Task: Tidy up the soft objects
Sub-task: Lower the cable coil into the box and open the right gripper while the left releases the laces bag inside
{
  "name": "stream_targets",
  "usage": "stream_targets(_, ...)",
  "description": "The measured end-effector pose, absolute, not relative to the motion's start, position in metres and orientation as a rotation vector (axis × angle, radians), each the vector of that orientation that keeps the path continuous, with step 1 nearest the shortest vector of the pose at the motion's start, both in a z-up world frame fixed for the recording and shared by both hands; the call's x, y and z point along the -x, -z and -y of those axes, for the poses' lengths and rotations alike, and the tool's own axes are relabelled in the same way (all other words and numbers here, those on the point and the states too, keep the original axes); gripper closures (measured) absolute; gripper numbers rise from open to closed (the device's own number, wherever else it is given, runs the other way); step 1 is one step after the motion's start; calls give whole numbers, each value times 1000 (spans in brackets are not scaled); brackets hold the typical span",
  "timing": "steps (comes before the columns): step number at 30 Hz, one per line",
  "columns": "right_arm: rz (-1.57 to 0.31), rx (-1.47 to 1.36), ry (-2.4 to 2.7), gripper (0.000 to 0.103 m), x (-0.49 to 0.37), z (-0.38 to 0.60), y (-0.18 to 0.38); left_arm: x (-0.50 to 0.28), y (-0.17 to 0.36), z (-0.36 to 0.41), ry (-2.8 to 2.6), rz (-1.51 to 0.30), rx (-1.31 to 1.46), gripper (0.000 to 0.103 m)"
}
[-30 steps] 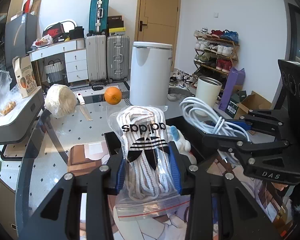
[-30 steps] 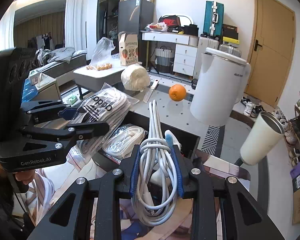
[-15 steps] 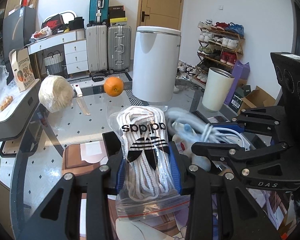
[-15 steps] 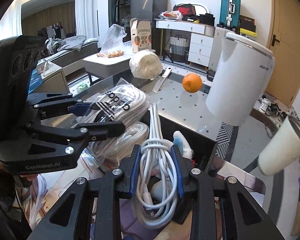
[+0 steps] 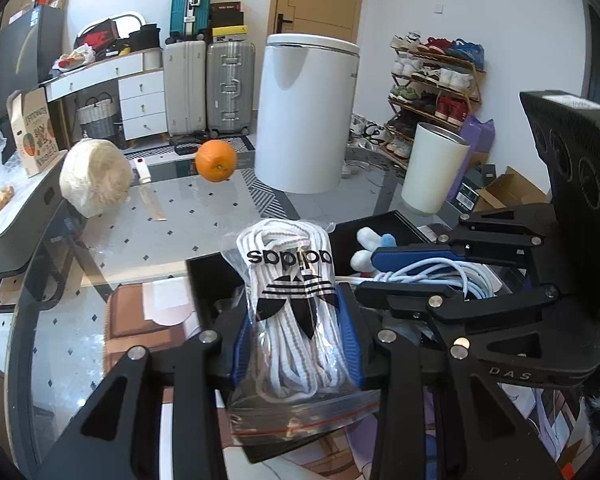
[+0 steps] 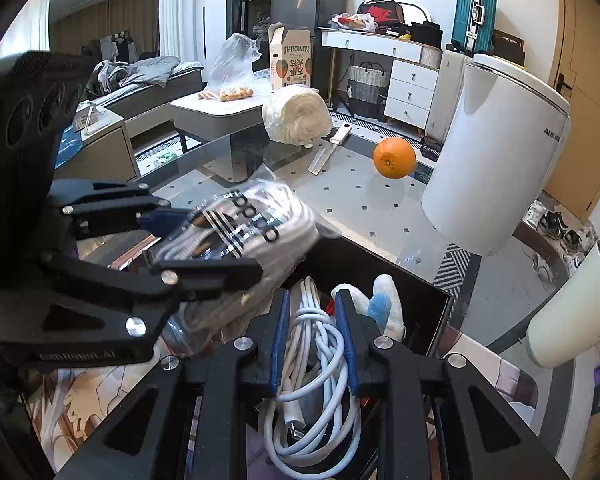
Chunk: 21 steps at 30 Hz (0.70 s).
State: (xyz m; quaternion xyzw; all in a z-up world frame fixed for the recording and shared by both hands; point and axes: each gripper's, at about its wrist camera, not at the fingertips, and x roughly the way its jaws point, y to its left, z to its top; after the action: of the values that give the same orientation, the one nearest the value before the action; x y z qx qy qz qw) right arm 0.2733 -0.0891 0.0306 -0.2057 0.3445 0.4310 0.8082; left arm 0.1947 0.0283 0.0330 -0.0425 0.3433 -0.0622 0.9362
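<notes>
Your left gripper (image 5: 296, 332) is clamped on a clear zip bag of white laces (image 5: 290, 312) printed with a black logo; the blue pads press both sides of the bag, whose red-striped seal hangs toward the camera. The bag sits over the near-left corner of the black box (image 5: 204, 276) on the glass surface (image 5: 172, 236).

Your right gripper (image 6: 313, 336) is squeezed nearly as far closed as it goes around a coiled white cable (image 6: 314, 364); the loops bunch between the pads and spill out below, a plug end dangling. That bundle hangs over the same box (image 6: 432, 312), where a white and blue plush toy (image 6: 380, 304) lies against the far wall. In the right wrist view the bagged laces (image 6: 236, 236) are just left of the cable, touching or nearly so.

Further back on the surface rest an orange (image 5: 216, 160), a wrapped pale bundle (image 5: 96, 176) and a white-handled knife (image 5: 150, 196).
</notes>
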Motion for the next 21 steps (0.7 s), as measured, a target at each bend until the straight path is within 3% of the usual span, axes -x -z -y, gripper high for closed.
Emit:
stream_targets(5, -711, 427, -913, 77, -266, 100, -40, -198, -28, -25, 131, -728, 71, 63)
stream_targets(8, -678, 416, -899, 73, -259, 115, -51, -192, -33, -25, 136, -726, 89, 41)
stream_targets(11, -661, 400, -878, 70, -252, 132, -59, -184, -36, -25, 131, -719, 88, 37)
stream_targets(16, -650, 361, -840, 52, -242, 152, -63, -168, -41, -23, 138, -681, 78, 11)
stream_targets(17, -649, 355, -836, 47, -240, 156, -63, -165, -42, -23, 128, -675, 75, 6)
stream_targets(18, -650, 353, -834, 36, -237, 157, -62, -162, -43, -24, 115, -668, 72, 0)
stream_targets(21, -638, 355, -822, 14, -226, 161, -59, -149, -45, -28, 89, -632, 81, 0)
